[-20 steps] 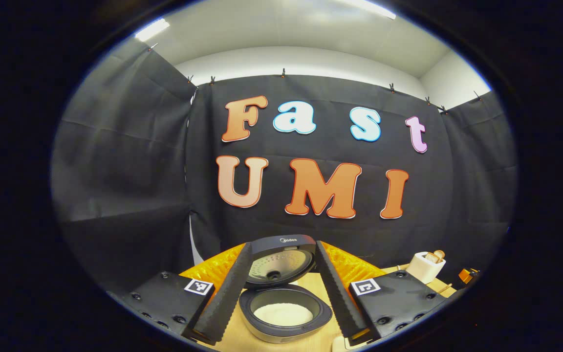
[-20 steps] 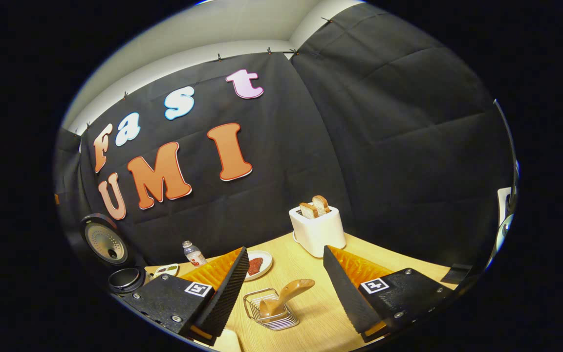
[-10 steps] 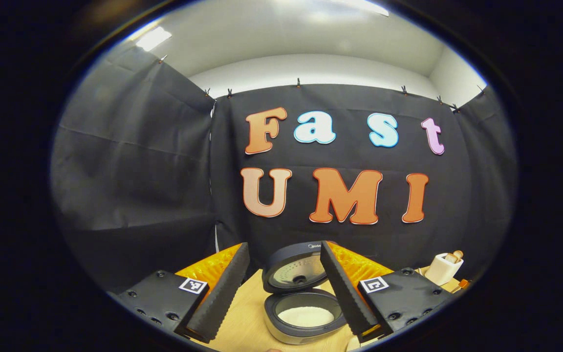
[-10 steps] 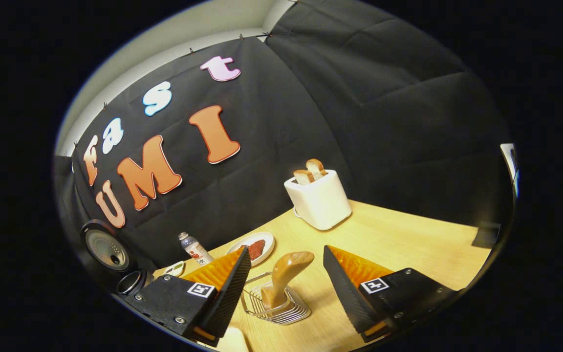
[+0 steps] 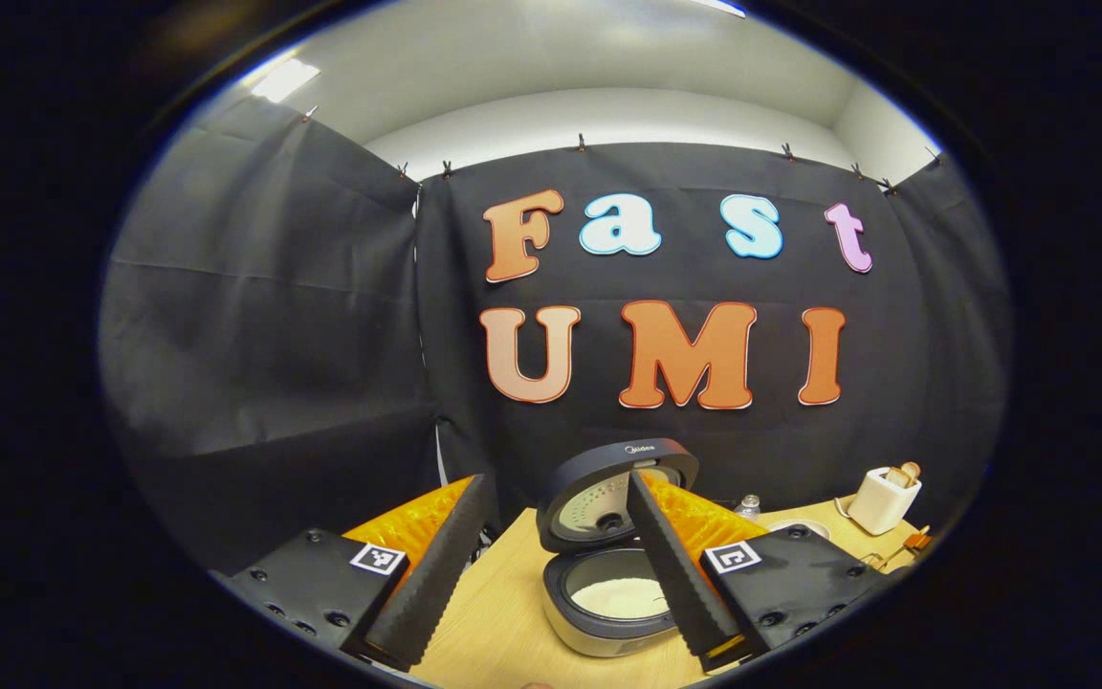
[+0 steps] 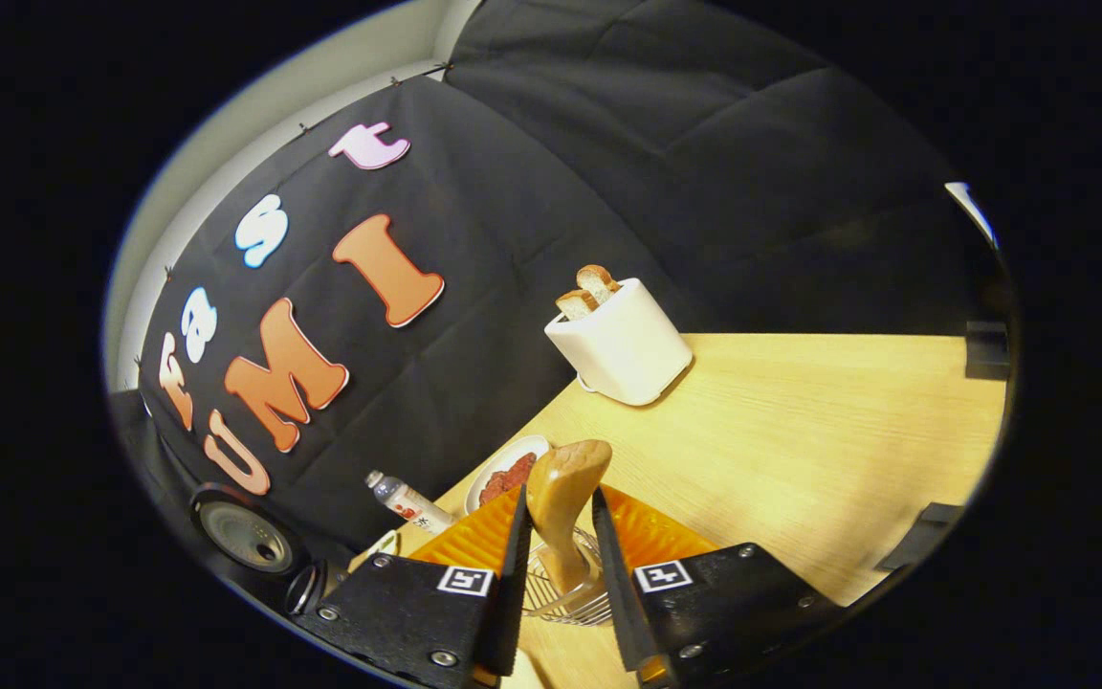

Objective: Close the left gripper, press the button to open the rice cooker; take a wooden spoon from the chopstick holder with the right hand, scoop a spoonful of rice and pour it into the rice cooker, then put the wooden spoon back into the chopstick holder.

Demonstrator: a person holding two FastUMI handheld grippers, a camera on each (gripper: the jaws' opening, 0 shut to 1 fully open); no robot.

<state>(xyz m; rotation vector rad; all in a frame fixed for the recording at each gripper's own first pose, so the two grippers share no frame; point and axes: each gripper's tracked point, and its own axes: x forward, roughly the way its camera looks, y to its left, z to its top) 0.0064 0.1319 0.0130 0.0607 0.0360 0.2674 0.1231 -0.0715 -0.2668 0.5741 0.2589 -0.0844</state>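
In the right gripper view my right gripper (image 6: 561,500) is shut on the handle of the wooden spoon (image 6: 572,466). The spoon stands upright in the wire chopstick holder (image 6: 551,601) on the wooden table. In the left gripper view the rice cooker (image 5: 599,632) stands open, its lid (image 5: 613,483) raised and white rice in the pot. My left gripper (image 5: 559,486) hangs open in front of the cooker; its right finger covers part of the pot. The cooker's lid (image 6: 247,536) also shows far left in the right gripper view.
A white toaster (image 6: 623,340) with two slices of bread stands at the back of the table (image 6: 800,421). A small plate (image 6: 511,467) with red food and a small bottle (image 6: 407,500) sit between holder and cooker. The toaster (image 5: 881,498) shows far right in the left gripper view.
My right gripper moved down onto the holder and shut on the spoon's handle. My left gripper, still open, drifted left, so the cooker now sits nearer its right finger.
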